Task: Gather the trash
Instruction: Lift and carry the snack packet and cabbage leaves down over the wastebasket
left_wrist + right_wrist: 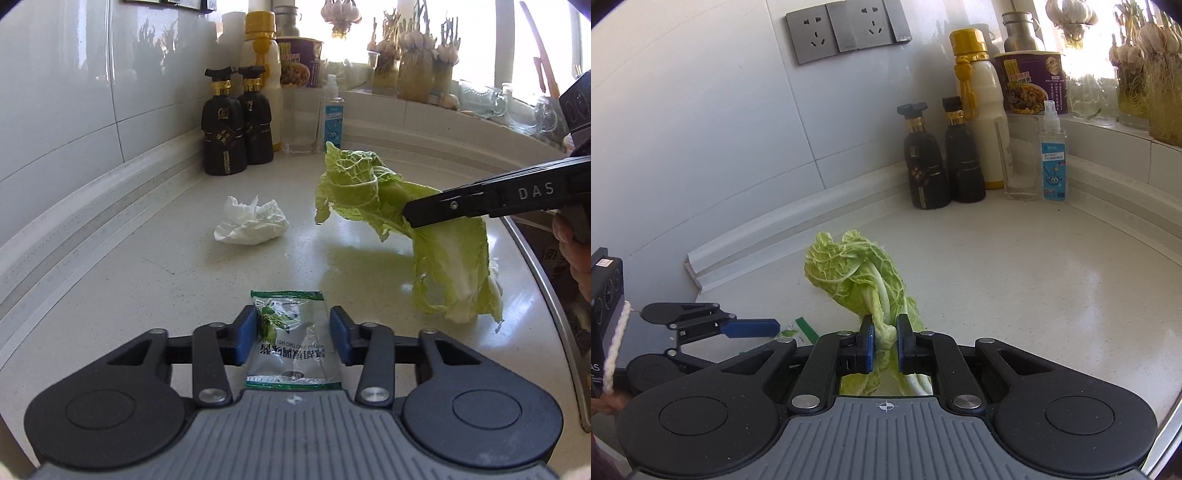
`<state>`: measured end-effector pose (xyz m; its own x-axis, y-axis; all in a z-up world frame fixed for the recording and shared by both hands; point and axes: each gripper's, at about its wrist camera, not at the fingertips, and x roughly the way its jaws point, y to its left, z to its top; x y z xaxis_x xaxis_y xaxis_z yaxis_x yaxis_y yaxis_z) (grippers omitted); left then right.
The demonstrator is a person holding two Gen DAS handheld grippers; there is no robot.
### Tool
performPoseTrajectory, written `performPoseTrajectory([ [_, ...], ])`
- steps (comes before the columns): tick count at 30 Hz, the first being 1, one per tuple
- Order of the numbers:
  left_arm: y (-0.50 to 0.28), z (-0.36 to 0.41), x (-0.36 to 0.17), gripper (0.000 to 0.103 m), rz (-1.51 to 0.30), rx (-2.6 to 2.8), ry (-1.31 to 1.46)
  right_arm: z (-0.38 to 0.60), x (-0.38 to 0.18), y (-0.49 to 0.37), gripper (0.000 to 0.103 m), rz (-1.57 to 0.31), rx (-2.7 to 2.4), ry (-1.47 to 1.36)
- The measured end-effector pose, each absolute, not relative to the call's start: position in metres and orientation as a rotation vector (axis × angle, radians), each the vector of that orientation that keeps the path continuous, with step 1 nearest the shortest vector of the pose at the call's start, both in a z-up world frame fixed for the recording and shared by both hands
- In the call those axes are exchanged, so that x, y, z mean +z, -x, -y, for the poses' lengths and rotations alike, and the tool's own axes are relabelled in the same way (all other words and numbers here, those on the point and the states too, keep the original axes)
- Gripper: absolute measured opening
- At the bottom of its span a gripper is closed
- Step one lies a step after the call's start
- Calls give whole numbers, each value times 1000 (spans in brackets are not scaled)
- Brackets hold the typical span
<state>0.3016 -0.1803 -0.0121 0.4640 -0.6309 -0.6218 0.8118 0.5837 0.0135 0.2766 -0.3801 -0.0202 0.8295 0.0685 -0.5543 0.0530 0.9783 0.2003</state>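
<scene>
The cabbage leaf (864, 280) hangs mid-frame, pinched tight in the right gripper (885, 345) marked "DAS". Low in the left view, the left gripper (292, 334) is spread wide around a green-and-clear packet (291, 341) lying on the counter (147, 266). A crumpled tissue (251, 221) lies farther back.

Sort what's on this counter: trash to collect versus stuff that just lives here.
Trash: cabbage leaf held by the right gripper; empty packet between the left gripper fingers; crumpled tissue.

Stays: dark bottles, yellow-capped bottle, noodle cup, spray bottle, glass.
</scene>
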Motion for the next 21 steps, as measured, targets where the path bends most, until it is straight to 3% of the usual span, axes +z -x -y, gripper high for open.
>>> performPoseTrajectory([
  [9, -285, 177, -14, 23, -610, -844, -300, 377, -19, -274, 10, -585, 1, -237],
  [10, -284, 176, -14, 13, -614, -829, -290, 376, -17, -272, 10, -581, 2, -238],
  [21, -268, 142, 9, 13, -614, -722, -194, 354, 26, -250, 9, -518, 35, -223],
])
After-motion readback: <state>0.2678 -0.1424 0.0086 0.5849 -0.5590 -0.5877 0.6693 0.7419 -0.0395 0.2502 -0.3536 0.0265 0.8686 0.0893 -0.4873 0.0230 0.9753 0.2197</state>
